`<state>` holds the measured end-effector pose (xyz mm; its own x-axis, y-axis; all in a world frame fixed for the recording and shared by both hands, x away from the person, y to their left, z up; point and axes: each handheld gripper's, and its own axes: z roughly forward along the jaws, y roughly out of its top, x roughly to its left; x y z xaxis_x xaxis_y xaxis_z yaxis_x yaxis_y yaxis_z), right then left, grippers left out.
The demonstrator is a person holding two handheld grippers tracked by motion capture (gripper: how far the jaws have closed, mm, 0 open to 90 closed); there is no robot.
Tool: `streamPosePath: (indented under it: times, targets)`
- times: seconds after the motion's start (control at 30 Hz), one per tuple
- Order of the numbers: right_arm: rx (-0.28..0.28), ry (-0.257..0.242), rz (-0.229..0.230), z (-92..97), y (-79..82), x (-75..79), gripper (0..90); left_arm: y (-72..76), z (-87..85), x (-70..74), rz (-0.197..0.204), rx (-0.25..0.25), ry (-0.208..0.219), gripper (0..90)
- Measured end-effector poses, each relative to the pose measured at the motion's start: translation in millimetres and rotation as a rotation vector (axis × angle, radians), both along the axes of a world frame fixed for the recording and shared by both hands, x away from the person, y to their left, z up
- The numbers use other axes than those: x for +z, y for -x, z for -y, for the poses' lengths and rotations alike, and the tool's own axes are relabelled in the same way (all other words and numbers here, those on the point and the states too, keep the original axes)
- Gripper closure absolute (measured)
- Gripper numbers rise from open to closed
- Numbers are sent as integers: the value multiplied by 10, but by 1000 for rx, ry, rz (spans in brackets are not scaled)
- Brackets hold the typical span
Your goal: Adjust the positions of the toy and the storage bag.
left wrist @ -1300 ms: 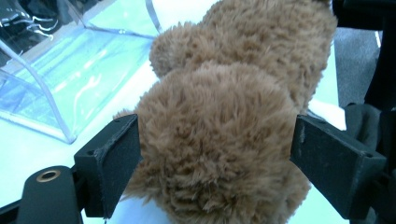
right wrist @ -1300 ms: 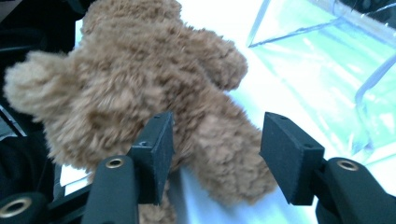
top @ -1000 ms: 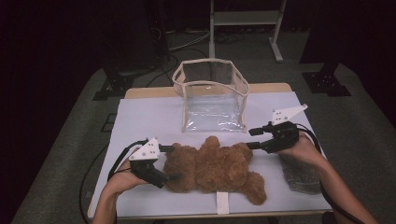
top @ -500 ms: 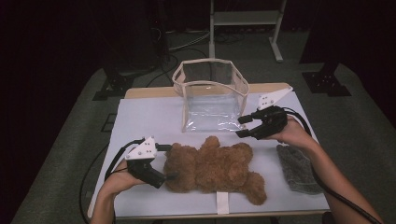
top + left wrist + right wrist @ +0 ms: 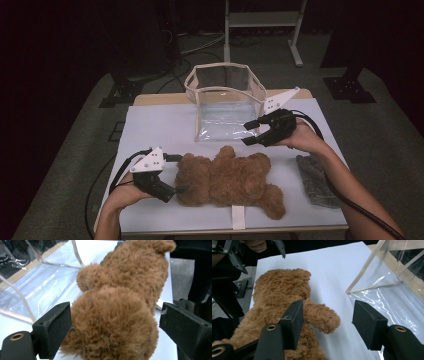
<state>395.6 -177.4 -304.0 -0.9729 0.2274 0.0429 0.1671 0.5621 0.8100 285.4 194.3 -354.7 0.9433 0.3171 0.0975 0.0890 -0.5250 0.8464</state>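
Note:
A brown teddy bear (image 5: 227, 180) lies flat on the white table, its head toward the left. My left gripper (image 5: 177, 174) is open, with its jaws on either side of the bear's head (image 5: 112, 325); one jaw brushes the fur and the other stands apart. A clear plastic bag with beige trim (image 5: 225, 107) stands upright and open behind the bear. My right gripper (image 5: 248, 133) hovers open just in front of the bag's right corner, above the bear's upper arm (image 5: 322, 317), and holds nothing.
A grey cloth (image 5: 312, 180) lies at the right side of the table near the person's right forearm. A white strip (image 5: 238, 217) sits at the front edge. The white sheet (image 5: 150, 125) has bare room left of the bag.
My right gripper has moved away from the table's right side, forward and leftward to the bag's front corner. The left gripper has stayed at the bear's head.

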Motion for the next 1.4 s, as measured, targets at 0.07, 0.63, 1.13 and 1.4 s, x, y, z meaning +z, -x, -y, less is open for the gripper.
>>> streamPosePath:
  times: [0.07,0.63,1.13,1.4]
  targets:
    - [-2,-3,-1,-22,-35,24,407,0,-8,2,2,8,-8,97]
    - [39,41,2,-283,-275,240,407,-4,-95,21,6,0,21,97]
    - [43,98,15,-439,-607,450,411,-43,-151,-14,-12,12,5,97]
    - [50,137,9,-467,-800,546,423,-41,-212,-49,-25,29,-3,97]
